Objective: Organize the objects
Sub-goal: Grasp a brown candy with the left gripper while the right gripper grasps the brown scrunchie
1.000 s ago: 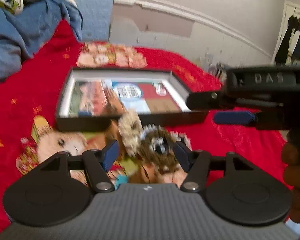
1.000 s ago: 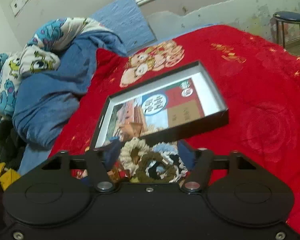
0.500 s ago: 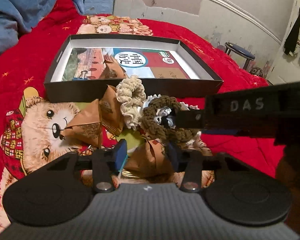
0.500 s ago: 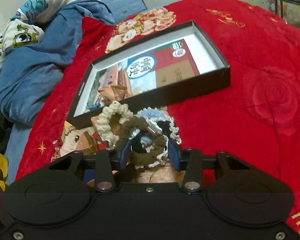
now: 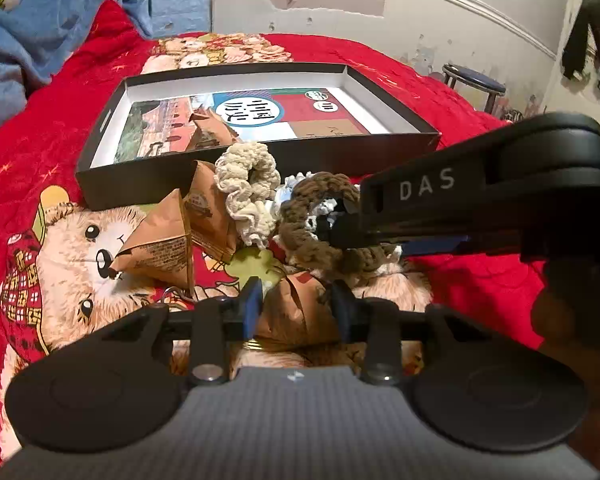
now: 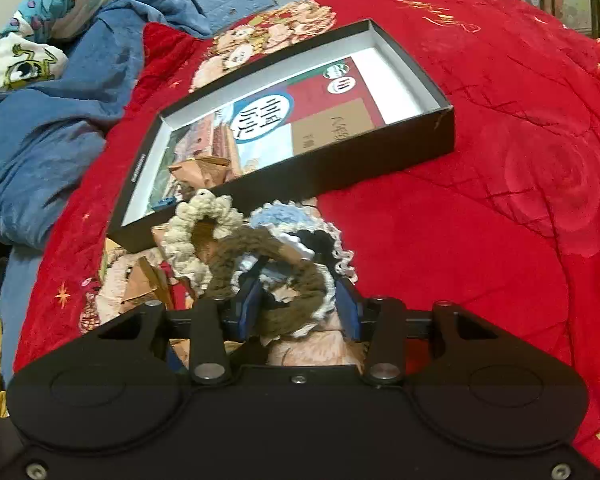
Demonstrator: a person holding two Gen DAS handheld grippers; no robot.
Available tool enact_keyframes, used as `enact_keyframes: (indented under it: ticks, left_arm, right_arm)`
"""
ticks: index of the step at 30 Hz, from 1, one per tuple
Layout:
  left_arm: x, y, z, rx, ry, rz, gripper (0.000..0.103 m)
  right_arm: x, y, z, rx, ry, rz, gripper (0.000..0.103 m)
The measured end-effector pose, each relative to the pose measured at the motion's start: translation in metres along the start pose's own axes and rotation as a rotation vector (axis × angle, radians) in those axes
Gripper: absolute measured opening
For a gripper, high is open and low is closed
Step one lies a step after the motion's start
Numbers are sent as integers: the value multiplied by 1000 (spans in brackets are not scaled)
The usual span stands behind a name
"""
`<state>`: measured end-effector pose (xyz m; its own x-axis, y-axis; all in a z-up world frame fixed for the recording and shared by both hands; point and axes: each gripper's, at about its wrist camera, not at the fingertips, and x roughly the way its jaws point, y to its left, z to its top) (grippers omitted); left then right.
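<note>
On the left of the bed lies a crumpled blue blanket point(image 5: 40, 36), and the red bedspread point(image 5: 76, 92) with a printed bear covers the rest. A shallow black box point(image 5: 260, 160) stands open on it, with one brown paper packet point(image 5: 210, 130) already inside near its left end.

Just in front of the box wall lies the loose pile. From left to right there are two pyramid-shaped brown packets point(image 5: 160, 240), a cream crocheted scrunchie point(image 5: 246, 192), a brown scrunchie point(image 5: 316, 224) and, under it, a light blue and white one point(image 6: 284, 216).

The left tool point(image 5: 296, 304) points down at a third brown packet point(image 5: 300, 308), which sits between its blue pads. Its jaws are closing, and the pads seem to touch the packet sides, so I judge the grip is almost made.

The right tool point(image 6: 300, 308) comes in from the right and its pads stand on both sides of the brown scrunchie ring. One pad seems to pass through the ring's hole. The jaws are partly closed on the yarn.

The relation that matters: the box lies straight ahead of both tools, beyond the pile, with its long side across their line. The left tool is nearer to the packet end of the box, and the right tool nearer to the empty right half.
</note>
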<state>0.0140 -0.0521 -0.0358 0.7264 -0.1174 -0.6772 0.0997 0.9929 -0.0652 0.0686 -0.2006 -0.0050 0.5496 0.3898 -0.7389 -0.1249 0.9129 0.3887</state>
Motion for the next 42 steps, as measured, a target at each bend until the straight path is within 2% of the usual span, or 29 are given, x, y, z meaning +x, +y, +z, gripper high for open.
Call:
enact_keyframes:
  ticks: [6, 10, 18, 22, 26, 42]
  left_arm:
    - [0, 2, 0, -18, 5, -4, 42]
    - [-1, 0, -1, -12, 3, 5, 40]
    - [-5, 1, 2, -7, 5, 8, 37]
    - [-5, 4, 5, -18, 11, 36, 37]
    - [-6, 10, 8, -40, 20, 32, 37]
    - [-10, 8, 13, -20, -11, 80, 37]
  right_arm:
    - [1, -1, -2, 0, 3, -6, 41]
    - [4, -3, -2, 25, 22, -3, 21]
    - [-8, -7, 0, 71, 14, 3, 13]
    - [-21, -8, 4, 91, -14, 35, 13]
    - [-25, -4, 5, 65, -28, 35, 12]
    - [-40, -8, 10, 106, -88, 96, 12]
